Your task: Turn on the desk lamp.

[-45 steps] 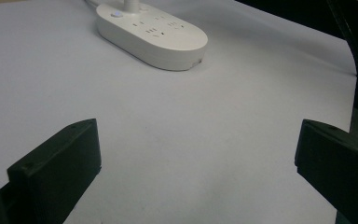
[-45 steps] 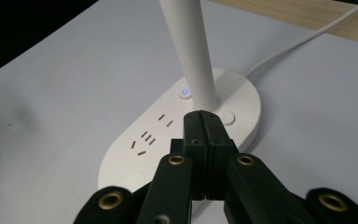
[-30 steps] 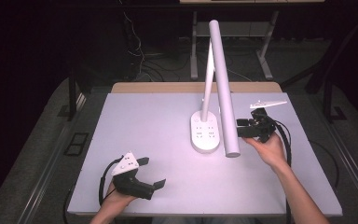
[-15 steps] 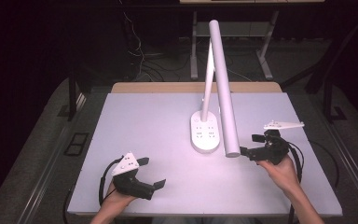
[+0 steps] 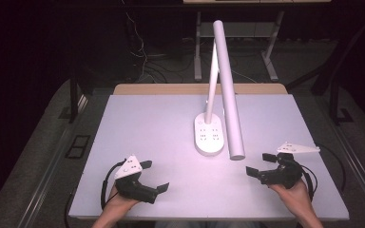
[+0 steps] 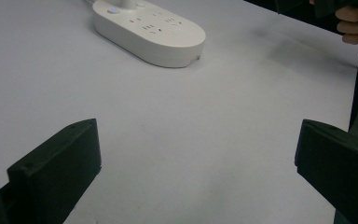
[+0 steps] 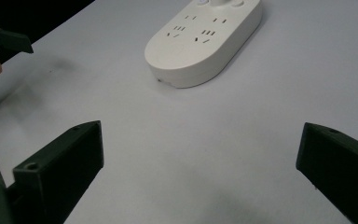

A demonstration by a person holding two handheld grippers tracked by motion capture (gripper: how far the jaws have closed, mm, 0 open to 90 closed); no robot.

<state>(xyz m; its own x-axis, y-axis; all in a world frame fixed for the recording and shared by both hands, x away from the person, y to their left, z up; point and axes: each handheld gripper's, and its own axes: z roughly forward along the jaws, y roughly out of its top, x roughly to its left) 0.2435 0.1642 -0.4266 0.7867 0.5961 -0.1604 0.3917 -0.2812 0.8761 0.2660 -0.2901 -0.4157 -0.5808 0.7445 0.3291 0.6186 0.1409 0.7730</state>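
Nearest, at the front edge of the white worktop (image 5: 147, 123), the left hand-held gripper (image 5: 154, 176) rests low in a person's left hand (image 5: 119, 202), its jaws spread wide with nothing between them; the left gripper view shows bare surface between the two black jaws. At the front right, the right hand-held gripper (image 5: 256, 164) sits in the right hand (image 5: 292, 194), likewise released and empty, jaws pointing left toward the middle. A little farther back, between the two and well apart from both, stands a white desk lamp: its oval base (image 5: 210, 135) carries socket holes on top, a thin stem (image 5: 212, 80) rises from it, and a long tubular lamp head (image 5: 228, 90) slants toward the front. Beyond lie dark floor and cables (image 5: 145, 57).
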